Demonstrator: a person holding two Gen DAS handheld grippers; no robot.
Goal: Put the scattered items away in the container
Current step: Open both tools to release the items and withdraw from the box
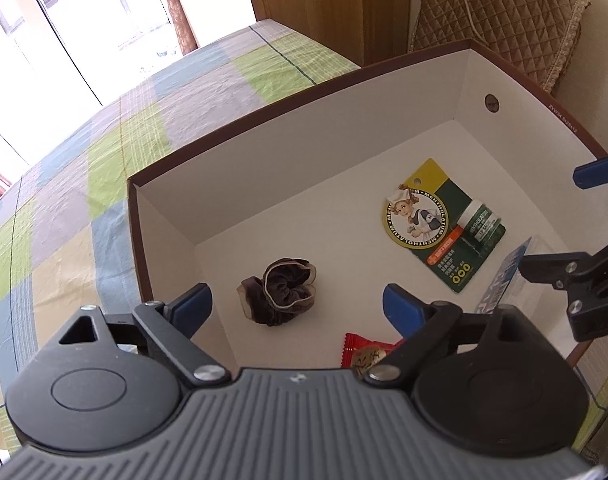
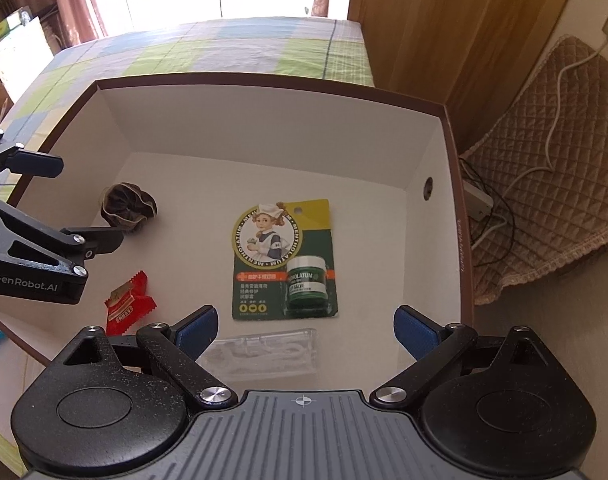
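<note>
- the left gripper [image 1: 297, 306] hangs over the box [image 1: 263, 136] with jaws spread wide, holding nothing.
- the right gripper [image 2: 306, 330] is likewise wide open and empty, above the clear plastic packet [image 2: 263, 354].
- inside the white-lined box lie a brown scrunchie [image 1: 279, 294], a red candy wrapper [image 2: 129, 304], a mentholatum card [image 2: 285, 258] and the clear packet, all apart from one another.
- only the right wrist view shows the clear packet whole; the left view catches just its edge.
</note>
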